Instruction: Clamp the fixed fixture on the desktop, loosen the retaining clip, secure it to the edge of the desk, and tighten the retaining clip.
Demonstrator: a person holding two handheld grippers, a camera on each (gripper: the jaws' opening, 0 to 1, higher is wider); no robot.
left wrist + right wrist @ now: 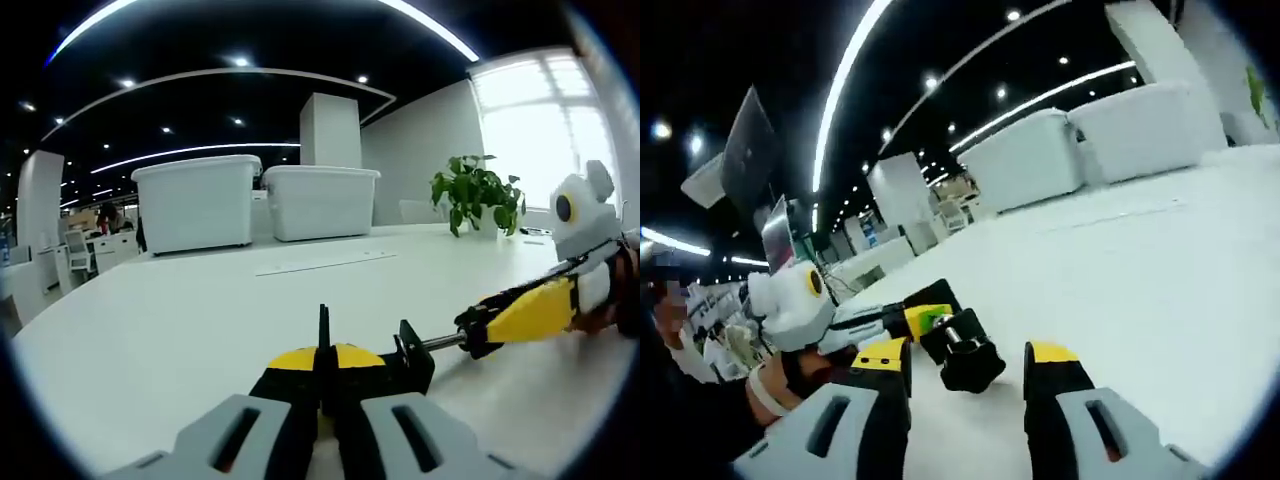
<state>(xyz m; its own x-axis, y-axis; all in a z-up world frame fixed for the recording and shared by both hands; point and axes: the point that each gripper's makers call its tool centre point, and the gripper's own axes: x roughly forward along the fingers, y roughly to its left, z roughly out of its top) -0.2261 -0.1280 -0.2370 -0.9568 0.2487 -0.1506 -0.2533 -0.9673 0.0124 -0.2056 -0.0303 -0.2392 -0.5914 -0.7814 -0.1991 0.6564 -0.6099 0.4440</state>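
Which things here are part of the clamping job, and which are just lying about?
In the job: black metal screw clamp, left tongs shut on it, right tongs open around its knob, white desk.
Lying about: white plastic storage bins, green potted plant.

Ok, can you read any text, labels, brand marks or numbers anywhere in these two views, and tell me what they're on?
No text can be read in either view.
Clamp: yellow and black body, no marking that can be made out.
Two white storage bins: plain sides, no label visible.
Flat strip on the desk: any print is too small to read.
Screens in the background: too blurred to read.
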